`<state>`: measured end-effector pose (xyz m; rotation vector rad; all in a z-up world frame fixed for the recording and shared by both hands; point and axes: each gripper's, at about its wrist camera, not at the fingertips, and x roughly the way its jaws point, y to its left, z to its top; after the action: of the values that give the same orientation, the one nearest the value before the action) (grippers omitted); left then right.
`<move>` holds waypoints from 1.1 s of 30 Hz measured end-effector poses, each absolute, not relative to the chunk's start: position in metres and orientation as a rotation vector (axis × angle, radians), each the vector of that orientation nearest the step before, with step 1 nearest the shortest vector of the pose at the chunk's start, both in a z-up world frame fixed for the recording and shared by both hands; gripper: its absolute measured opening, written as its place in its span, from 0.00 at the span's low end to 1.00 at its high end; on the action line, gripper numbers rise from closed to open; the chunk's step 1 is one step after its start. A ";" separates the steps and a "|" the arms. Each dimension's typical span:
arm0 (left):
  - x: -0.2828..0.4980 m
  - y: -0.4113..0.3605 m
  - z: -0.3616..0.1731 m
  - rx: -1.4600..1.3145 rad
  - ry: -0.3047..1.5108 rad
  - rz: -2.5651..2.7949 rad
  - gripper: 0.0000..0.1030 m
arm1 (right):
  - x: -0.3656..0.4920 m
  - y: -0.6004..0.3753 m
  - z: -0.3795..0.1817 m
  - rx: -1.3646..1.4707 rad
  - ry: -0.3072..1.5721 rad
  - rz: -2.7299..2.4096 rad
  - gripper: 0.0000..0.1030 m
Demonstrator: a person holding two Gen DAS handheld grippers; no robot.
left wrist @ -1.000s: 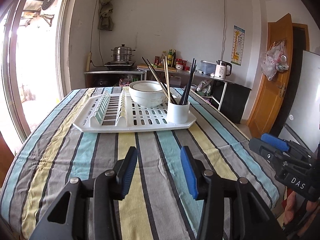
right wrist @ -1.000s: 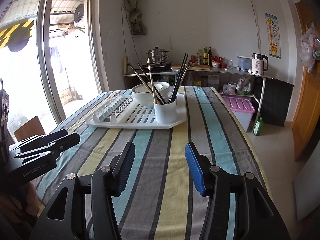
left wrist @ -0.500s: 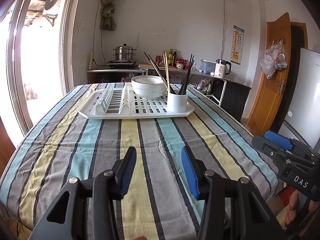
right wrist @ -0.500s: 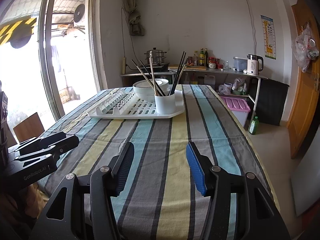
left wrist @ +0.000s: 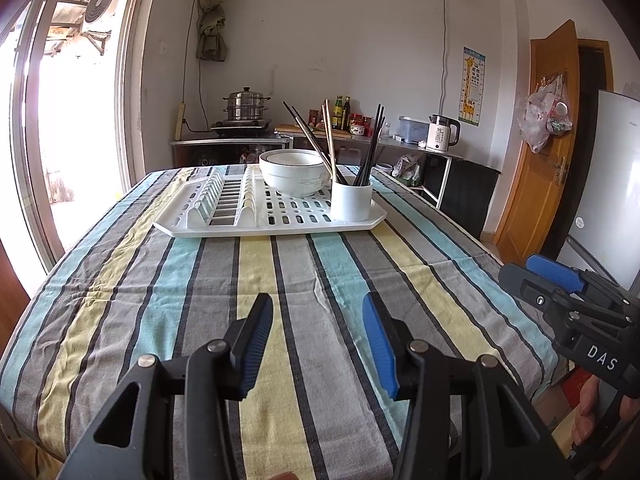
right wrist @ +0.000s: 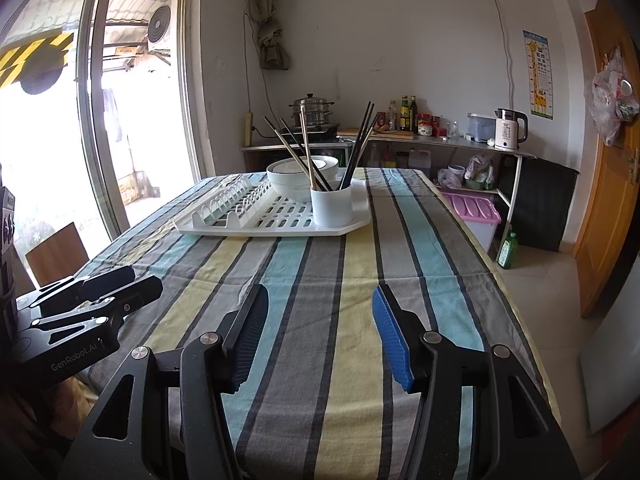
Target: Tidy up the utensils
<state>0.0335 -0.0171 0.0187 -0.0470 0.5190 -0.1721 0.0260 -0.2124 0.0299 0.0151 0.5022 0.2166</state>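
Observation:
A white dish rack (left wrist: 224,220) (right wrist: 248,224) sits at the far end of the striped table (left wrist: 280,288) (right wrist: 320,280). On it stand a white bowl (left wrist: 294,178) (right wrist: 298,178) and a white holder cup (left wrist: 351,200) (right wrist: 331,206) with several chopsticks (left wrist: 370,148) (right wrist: 306,148) upright in it. My left gripper (left wrist: 316,340) is open and empty near the table's front edge. My right gripper (right wrist: 320,340) is open and empty, also near the front edge. Each gripper shows in the other's view: the right one (left wrist: 560,280), the left one (right wrist: 100,284).
A counter (left wrist: 240,142) with a steel pot (left wrist: 246,108), bottles and a kettle (left wrist: 442,134) lines the back wall. A glass door is on the left, a wooden door (left wrist: 548,140) and a fridge (left wrist: 608,184) on the right. A purple-lidded bin (right wrist: 474,212) stands right of the table.
Both grippers have pulled back from the rack and risen; the rack and cup look farther away. Both stay open and empty.

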 end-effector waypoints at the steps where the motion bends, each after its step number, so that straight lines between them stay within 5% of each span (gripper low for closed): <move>1: 0.033 -0.017 0.019 -0.047 0.519 -0.173 0.47 | 0.026 -0.212 0.030 0.014 0.501 0.216 0.53; 33: 0.031 -0.018 0.018 -0.045 0.526 -0.177 0.50 | 0.026 -0.210 0.029 0.015 0.513 0.225 0.53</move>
<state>0.0314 -0.0182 0.0179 -0.0450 0.5260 -0.1770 0.0256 -0.2104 0.0295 0.0154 0.5132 0.2250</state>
